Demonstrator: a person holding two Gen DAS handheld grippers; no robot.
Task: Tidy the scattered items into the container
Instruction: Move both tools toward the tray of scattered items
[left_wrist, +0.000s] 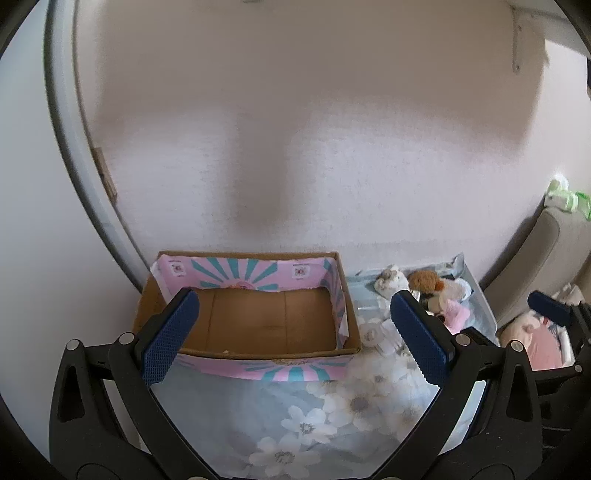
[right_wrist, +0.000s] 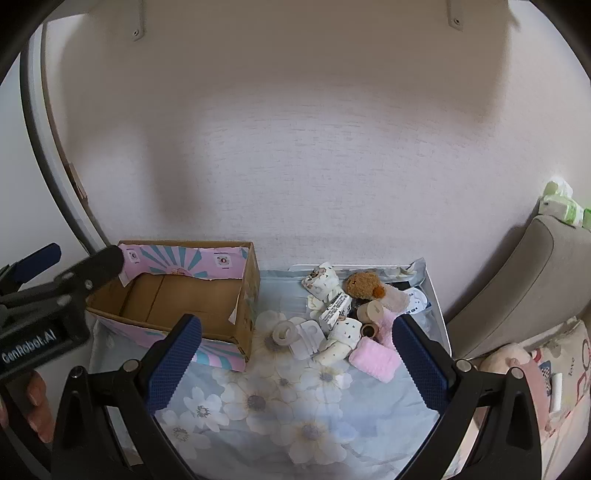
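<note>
We find both grippers with jaws spread wide and holding nothing: the left gripper (left_wrist: 295, 336) hovers before the cardboard box (right_wrist: 192, 295), the right gripper (right_wrist: 297, 352) faces the pile of small items (right_wrist: 347, 317). The box sits at the left of the flowered cloth (right_wrist: 295, 424), against the wall, and we see nothing inside it. The items lie heaped to its right: a brown plush bear (right_wrist: 364, 284), a pink rolled cloth (right_wrist: 375, 356), a white ring (right_wrist: 283, 331), a small printed carton (right_wrist: 334, 308).

Risks, in our judgement: the heap is tight, so closing on one piece may drag or topple its neighbours; the soft cloth may bunch under the fingers; the light box may slide if knocked. The paper lining (right_wrist: 236, 312) hangs loose at the box's right wall and could snag an incoming item. A cushioned seat (right_wrist: 524, 280) stands just right of the pile.
</note>
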